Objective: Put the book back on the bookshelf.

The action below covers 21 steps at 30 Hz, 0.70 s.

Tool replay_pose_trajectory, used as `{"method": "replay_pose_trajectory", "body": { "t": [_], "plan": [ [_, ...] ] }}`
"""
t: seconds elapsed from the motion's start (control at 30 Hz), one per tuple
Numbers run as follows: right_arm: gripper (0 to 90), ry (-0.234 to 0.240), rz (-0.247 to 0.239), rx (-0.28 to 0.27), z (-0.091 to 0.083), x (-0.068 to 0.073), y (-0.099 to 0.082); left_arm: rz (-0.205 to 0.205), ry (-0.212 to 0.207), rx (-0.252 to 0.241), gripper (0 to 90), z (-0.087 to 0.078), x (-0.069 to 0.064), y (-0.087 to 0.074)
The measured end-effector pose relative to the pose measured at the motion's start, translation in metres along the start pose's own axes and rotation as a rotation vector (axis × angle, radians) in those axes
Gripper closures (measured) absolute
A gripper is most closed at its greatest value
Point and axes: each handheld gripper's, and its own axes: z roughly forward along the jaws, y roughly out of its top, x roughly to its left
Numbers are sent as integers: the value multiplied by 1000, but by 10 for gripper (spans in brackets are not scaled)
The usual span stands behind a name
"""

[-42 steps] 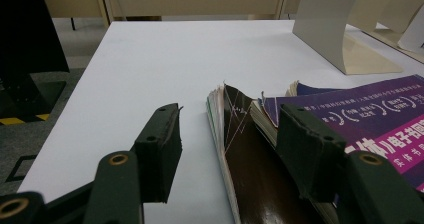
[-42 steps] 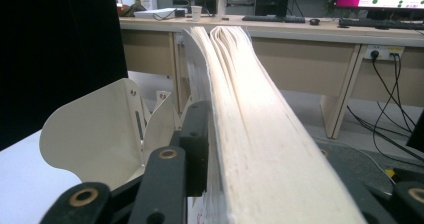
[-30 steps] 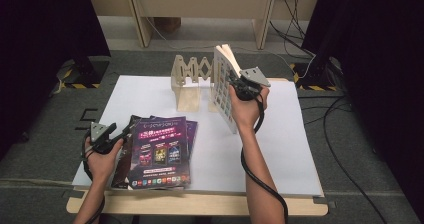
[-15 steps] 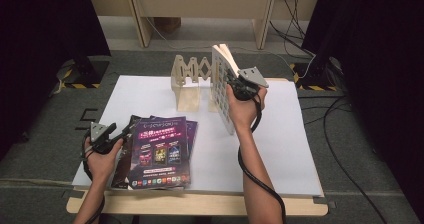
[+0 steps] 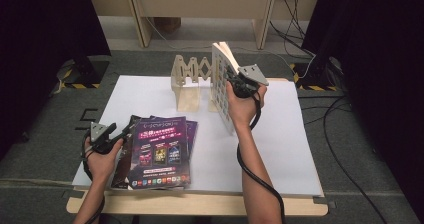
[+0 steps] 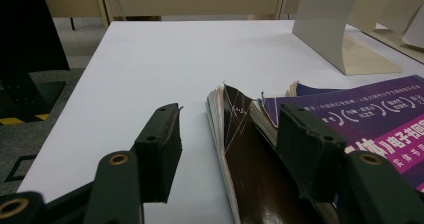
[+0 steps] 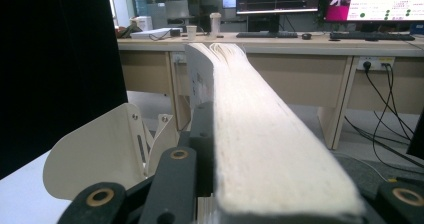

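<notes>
A thick white book (image 5: 222,86) stands upright on the white tabletop, its page edges (image 7: 260,134) facing along my right gripper (image 5: 232,80). That gripper is shut on the book, its left pad (image 7: 201,129) flat against the cover; the other pad is hidden behind the pages. A stack of purple magazines (image 5: 160,151) lies at the near left. My left gripper (image 5: 121,135) rests on the table at the stack's left edge. Its jaws stand open astride the stack's corner (image 6: 235,119), one pad (image 6: 162,144) on the table and the other over the purple cover.
A wooden accordion book rack (image 5: 191,73) with cream bookends (image 6: 325,29) stands at the back of the white top (image 5: 285,144), just left of the held book. Desks with monitors stand beyond the table (image 7: 280,39). Cables lie on the floor at the right (image 5: 345,149).
</notes>
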Motion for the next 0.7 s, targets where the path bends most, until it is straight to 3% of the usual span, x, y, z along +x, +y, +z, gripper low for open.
{"method": "replay_pose_trajectory", "body": {
  "t": [0.7],
  "plan": [
    [747, -21, 9, -31, 7, 1, 8, 1, -1, 0, 426, 0, 0, 0]
  ]
}}
